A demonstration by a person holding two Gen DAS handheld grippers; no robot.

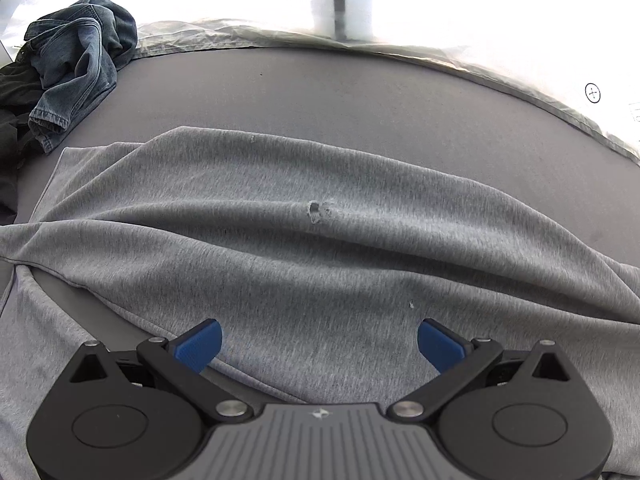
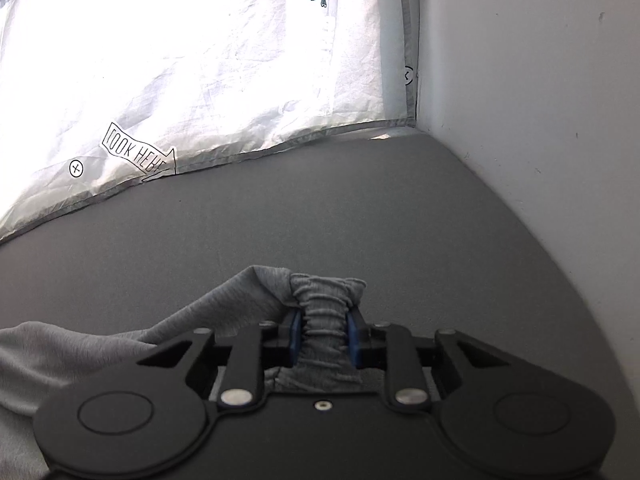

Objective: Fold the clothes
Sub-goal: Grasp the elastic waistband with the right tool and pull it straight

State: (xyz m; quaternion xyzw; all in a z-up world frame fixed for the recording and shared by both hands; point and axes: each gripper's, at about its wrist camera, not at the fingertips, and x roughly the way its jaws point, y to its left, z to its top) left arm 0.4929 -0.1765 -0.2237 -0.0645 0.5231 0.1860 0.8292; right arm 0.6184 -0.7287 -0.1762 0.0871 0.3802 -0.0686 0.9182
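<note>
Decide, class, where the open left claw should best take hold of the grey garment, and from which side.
Probably the raised ridge across the grey garment, from above: it stands proud of the flat cloth, just ahead of the open left claw, so its pads could close on it.

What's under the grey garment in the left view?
The grey garment lies on the dark grey surface, which shows beyond it and at a gap on the left. Anything beneath its rumpled middle is covered.
</note>
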